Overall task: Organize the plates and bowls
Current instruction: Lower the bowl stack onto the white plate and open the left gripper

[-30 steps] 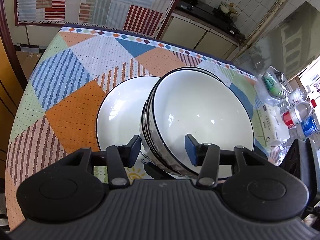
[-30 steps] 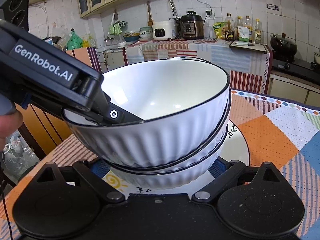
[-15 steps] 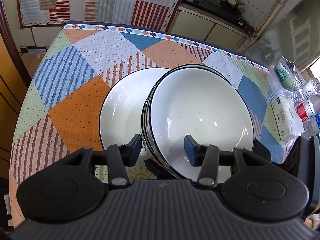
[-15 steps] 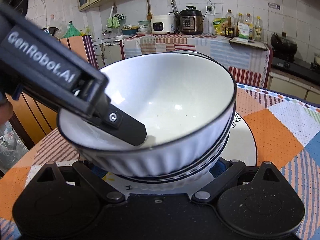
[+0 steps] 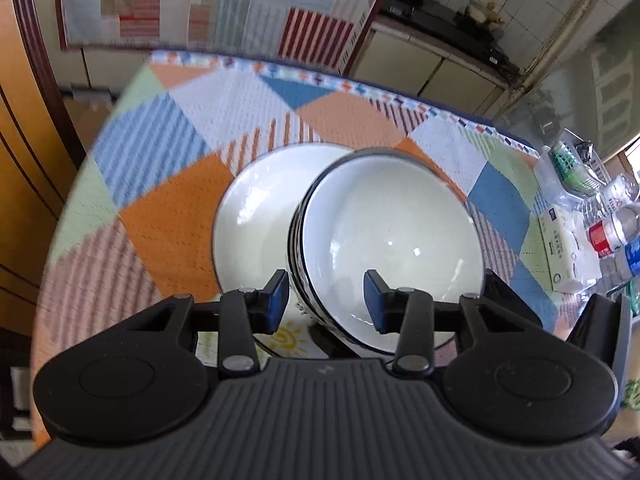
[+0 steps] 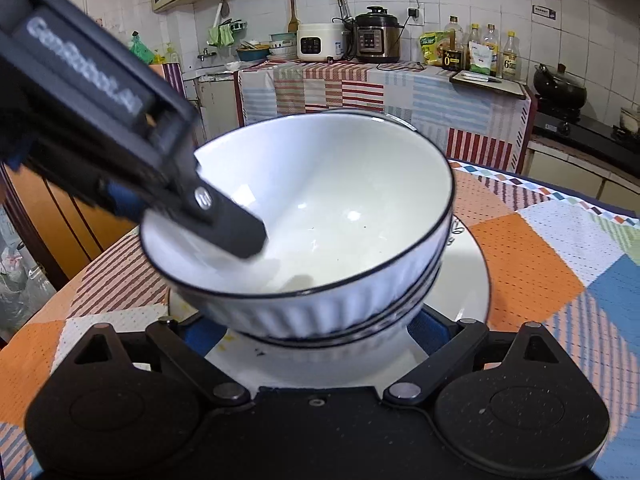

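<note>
A stack of white ribbed bowls with black rims [image 6: 320,240] stands on a white plate [image 6: 464,280] on the patchwork tablecloth. In the left wrist view the bowl stack [image 5: 388,240] sits on the right part of the plate [image 5: 256,216]. My left gripper [image 5: 326,306] is open, its jaws straddling the near rim of the top bowl, one finger [image 6: 236,228] inside it. My right gripper [image 6: 316,328] is open, its fingers on either side of the stack's base, mostly hidden behind the bowls.
Water bottles [image 5: 612,232], a tissue pack [image 5: 564,240] and a plastic basket [image 5: 572,164] lie at the table's right edge. A kitchen counter with cookers [image 6: 376,36] and bottles stands behind. A wooden door [image 5: 24,128] is on the left.
The left gripper has risen and drawn back a little, tilting downward over the bowl; its finger now reaches deeper into the top bowl. The bowls and the right gripper stay in place.
</note>
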The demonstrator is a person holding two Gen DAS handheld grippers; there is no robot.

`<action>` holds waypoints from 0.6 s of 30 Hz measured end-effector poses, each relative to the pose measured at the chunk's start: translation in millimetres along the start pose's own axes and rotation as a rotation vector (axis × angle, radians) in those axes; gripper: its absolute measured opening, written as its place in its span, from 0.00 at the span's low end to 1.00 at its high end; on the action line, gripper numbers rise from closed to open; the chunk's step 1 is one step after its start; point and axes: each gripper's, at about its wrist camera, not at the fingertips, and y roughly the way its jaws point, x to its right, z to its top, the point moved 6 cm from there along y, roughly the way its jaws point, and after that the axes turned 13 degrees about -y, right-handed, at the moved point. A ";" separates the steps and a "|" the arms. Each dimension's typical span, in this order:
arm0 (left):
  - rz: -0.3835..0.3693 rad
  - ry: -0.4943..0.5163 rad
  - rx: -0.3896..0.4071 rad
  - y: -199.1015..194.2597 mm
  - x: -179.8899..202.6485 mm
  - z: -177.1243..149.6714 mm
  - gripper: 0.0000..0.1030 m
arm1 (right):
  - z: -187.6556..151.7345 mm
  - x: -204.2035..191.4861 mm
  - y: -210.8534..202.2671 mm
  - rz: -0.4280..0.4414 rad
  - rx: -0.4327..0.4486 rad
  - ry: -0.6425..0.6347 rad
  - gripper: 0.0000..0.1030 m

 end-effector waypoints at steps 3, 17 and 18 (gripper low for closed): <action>-0.011 0.029 0.038 -19.9 7.2 -2.4 0.39 | -2.5 -1.0 -13.4 -0.012 0.018 0.016 0.95; -0.012 0.110 0.142 -109.3 22.5 -36.7 0.48 | -5.5 8.7 -96.6 -0.122 0.024 0.095 0.95; -0.016 0.116 0.148 -116.9 23.5 -40.7 0.49 | -5.6 9.3 -103.7 -0.132 0.025 0.110 0.95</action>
